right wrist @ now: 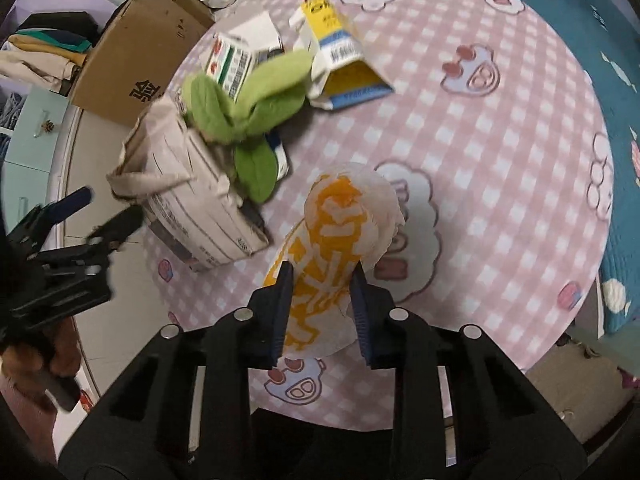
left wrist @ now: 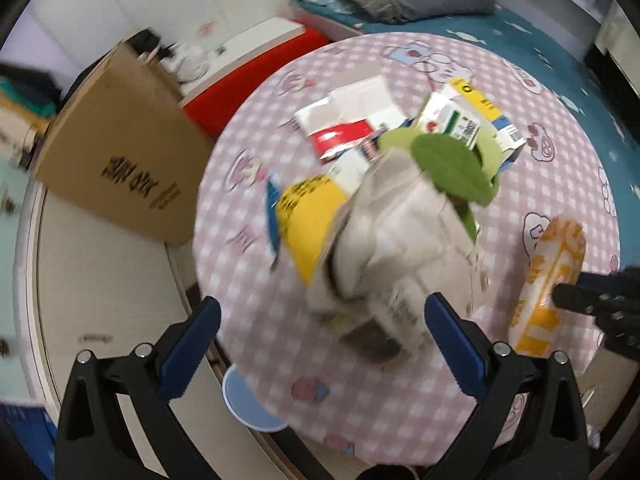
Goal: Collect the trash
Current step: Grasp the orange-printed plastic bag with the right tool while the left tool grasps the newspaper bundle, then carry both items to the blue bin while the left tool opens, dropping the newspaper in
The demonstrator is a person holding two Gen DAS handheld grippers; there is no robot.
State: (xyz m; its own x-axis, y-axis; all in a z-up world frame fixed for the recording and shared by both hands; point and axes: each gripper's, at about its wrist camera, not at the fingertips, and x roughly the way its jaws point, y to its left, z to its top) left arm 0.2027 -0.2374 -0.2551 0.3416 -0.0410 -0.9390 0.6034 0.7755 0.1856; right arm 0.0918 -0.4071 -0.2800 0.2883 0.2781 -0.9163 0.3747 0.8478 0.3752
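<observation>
Blue-padded fingers of the right gripper (right wrist: 322,312) reach down over a round table (right wrist: 500,160) with a pink checked cloth, and a crumpled white-and-orange wrapper (right wrist: 340,240) lies on the cloth with its near end between them. Both pads sit against the wrapper's sides, the jaws narrowed onto it. Just left of the wrapper stands a folded newspaper box (right wrist: 192,200) holding green leaf-shaped scraps (right wrist: 240,120); beyond it lie a few flattened cartons (right wrist: 340,52). From the left wrist, blurred, the left gripper (left wrist: 320,344) hangs over the near side of the newspaper box (left wrist: 384,248) with jaws spread wide, the box's near end between the fingers without touching either. Farther right, that view shows the wrapper (left wrist: 548,280) with a dark fingertip of the right gripper (left wrist: 576,292) against it. A cardboard box (left wrist: 116,148) stands on the floor left of the table.
</observation>
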